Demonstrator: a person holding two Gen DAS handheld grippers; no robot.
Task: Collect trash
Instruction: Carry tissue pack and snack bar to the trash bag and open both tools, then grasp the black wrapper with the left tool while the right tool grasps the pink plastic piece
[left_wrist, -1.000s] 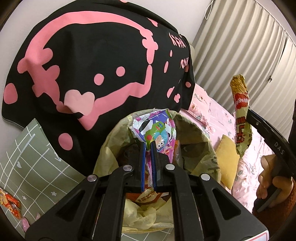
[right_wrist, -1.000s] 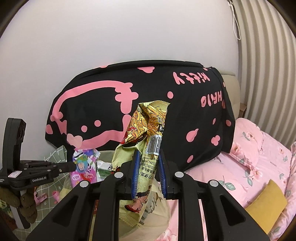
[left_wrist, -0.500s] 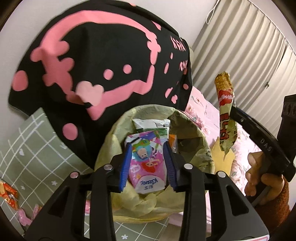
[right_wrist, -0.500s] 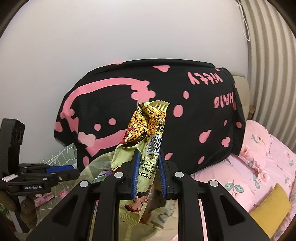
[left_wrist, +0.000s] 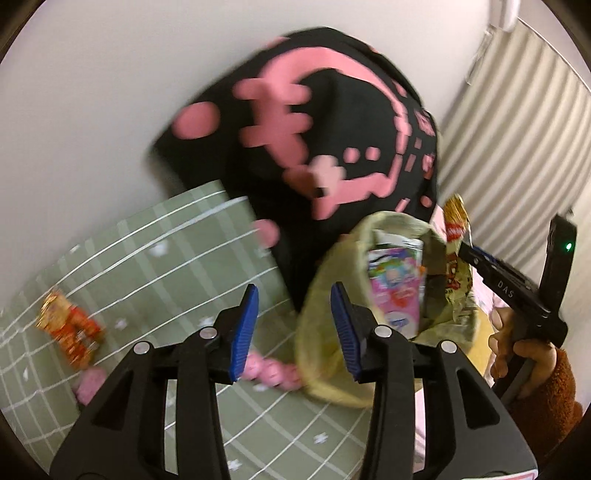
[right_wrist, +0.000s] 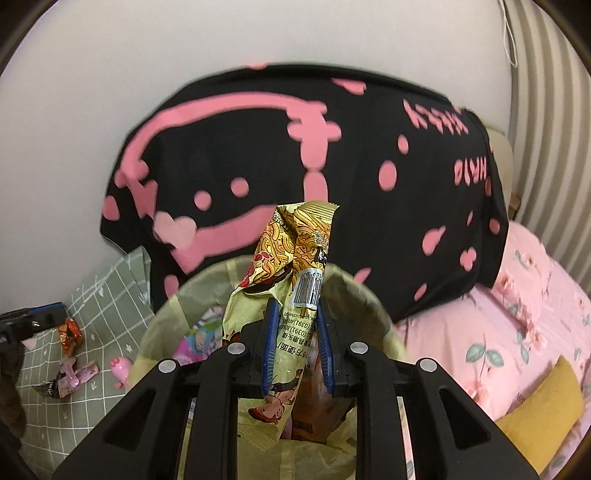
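The left gripper (left_wrist: 293, 328) has just been opening and hangs wide and empty over the green checked mat (left_wrist: 155, 266), beside the bag-lined bin (left_wrist: 325, 332) where a pink cartoon packet (left_wrist: 397, 291) lies. The right gripper (right_wrist: 297, 345) pinches a yellow noodle wrapper (right_wrist: 295, 280) upright above that bin's mouth. 1 red wrapper (left_wrist: 70, 328) lies on the mat.

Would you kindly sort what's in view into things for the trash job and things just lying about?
Job: noodle wrapper in right claw; bin; red wrapper and pink wrappers on mat; empty left claw.
Lying about: black blanket; yellow pillow.
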